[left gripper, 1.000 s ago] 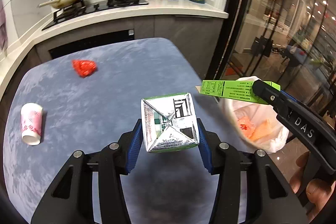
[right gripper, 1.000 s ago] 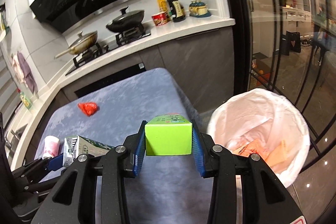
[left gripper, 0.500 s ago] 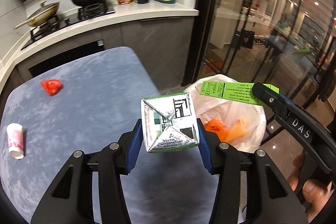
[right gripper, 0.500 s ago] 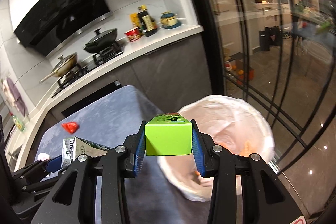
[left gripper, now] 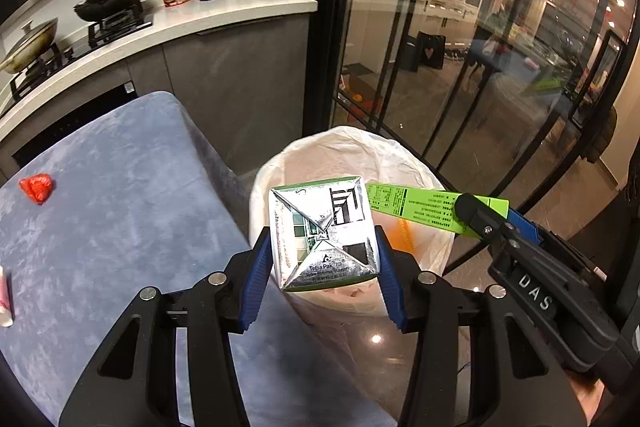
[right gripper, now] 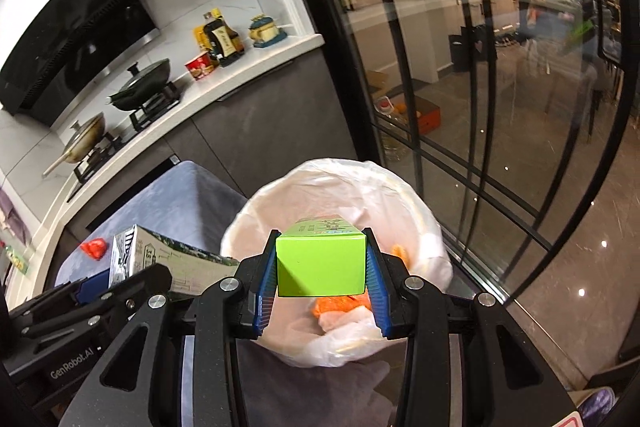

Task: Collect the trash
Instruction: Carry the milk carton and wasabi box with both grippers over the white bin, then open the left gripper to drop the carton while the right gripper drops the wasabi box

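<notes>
1. The left gripper (left gripper: pixel 323 259) has its blue fingers (left gripper: pixel 256 279) pressed on both sides of a silver-ended milk carton (left gripper: pixel 323 233), held clear of any surface with its folded bottom facing the camera.
2. That carton hangs over the near rim of the trash bin (left gripper: pixel 344 151), a round bin lined with a white plastic bag, standing on the floor just beside the edge of the blue-grey counter (left gripper: pixel 120 211).
3. The right gripper (right gripper: pixel 322 273) holds a bright green box (right gripper: pixel 320 265) between its fingers (right gripper: pixel 378 291), gripped on its two long sides.
4. From the right wrist view the green box sits directly above the open mouth of the bin (right gripper: pixel 400 195), where orange scraps (right gripper: pixel 340 305) and crumpled white wrapping lie inside.
5. The two grippers are close together, side by side; the green box (left gripper: pixel 416 205) points in from the right and its end comes just beside the milk carton, though I cannot tell whether they touch.
6. Back on the counter, a crumpled red wrapper (left gripper: pixel 37 187) lies well apart from the bin, near the far left edge.
7. A paper cup (left gripper: pixel 5 301) lies on its side at the left border, only partly in sight.
8. Behind, a white worktop (left gripper: pixel 224 15) carries two pans on a hob, a red tub and bottles.
</notes>
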`<state>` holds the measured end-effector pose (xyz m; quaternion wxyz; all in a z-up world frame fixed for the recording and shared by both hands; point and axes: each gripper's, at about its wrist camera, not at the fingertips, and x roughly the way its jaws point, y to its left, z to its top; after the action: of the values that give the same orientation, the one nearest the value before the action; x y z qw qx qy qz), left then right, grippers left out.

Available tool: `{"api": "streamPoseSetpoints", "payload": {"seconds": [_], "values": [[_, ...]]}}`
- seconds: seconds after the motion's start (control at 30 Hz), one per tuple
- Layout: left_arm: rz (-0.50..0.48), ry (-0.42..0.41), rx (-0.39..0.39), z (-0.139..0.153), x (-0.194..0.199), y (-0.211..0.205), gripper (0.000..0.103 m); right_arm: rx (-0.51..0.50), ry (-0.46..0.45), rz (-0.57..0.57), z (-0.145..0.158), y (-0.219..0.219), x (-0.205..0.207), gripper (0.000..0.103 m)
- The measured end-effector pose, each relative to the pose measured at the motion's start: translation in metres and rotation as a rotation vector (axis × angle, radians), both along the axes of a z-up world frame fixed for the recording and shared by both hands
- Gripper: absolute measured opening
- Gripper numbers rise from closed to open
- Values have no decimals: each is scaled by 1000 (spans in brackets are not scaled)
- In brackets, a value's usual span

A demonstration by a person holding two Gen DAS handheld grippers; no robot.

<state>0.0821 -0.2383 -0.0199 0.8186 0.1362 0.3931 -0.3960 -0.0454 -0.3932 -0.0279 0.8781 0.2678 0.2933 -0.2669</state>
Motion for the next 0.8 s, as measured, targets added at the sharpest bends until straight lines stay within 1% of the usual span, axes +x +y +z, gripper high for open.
{"api": "streamPoseSetpoints", "payload": {"seconds": [0.2, 0.57, 0.67, 0.8], "values": [[-12, 8, 20, -7, -2, -14, 47, 13, 11, -9, -5, -7, -3, 38], [-14, 18, 56, -18, -2, -28, 47, 32, 29, -7, -12, -10, 1, 38], [-13, 10, 55, -17, -1, -28, 46, 36, 30, -9, -13, -11, 3, 39], [-7, 2, 51, -14, 0, -29, 47, 32, 20, -16, -11, -12, 3, 41]]}}
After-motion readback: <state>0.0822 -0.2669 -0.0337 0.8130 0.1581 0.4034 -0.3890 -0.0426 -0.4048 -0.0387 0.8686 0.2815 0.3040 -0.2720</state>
